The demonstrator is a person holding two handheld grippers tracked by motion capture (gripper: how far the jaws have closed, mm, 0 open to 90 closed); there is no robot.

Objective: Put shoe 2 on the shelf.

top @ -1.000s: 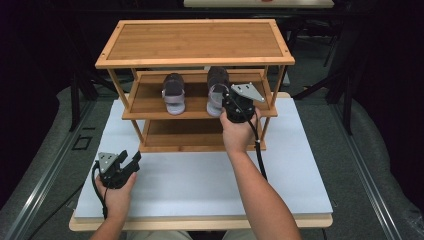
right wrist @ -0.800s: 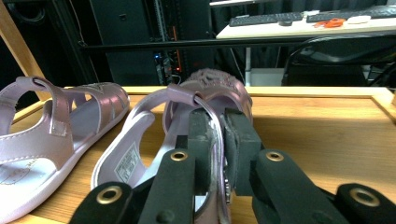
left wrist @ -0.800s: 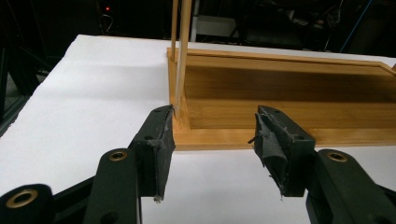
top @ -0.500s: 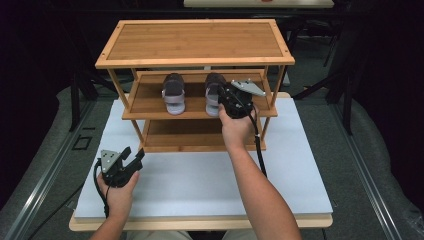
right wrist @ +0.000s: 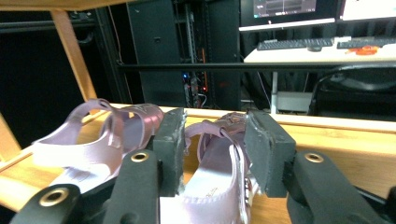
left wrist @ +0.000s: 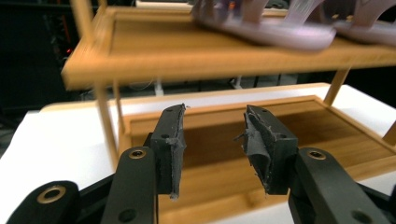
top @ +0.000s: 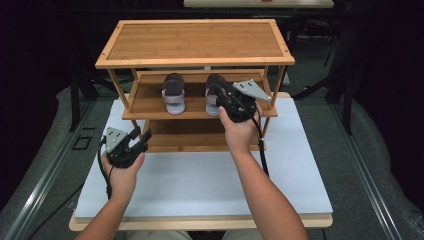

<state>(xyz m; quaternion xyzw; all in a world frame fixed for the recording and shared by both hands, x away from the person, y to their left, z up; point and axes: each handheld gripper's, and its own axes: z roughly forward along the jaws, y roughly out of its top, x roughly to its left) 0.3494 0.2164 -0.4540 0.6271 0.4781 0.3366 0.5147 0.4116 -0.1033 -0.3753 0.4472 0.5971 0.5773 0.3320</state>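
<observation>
Two sandals (top: 173, 93) (top: 215, 92) lie on the wooden rack's (top: 150, 102) middle shelf.

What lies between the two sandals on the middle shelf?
Nothing: bare wood of the middle shelf separates the left sandal from the right sandal, as the high view shows.

You've got two pale lilac sandals (right wrist: 93, 140) with grey straps on a honey-coloured bamboo rack (top: 195, 42), sitting on a white tabletop (top: 200, 180) with a light wood edge, and both your grippers (top: 231, 102) are plain black with grey plates.
</observation>
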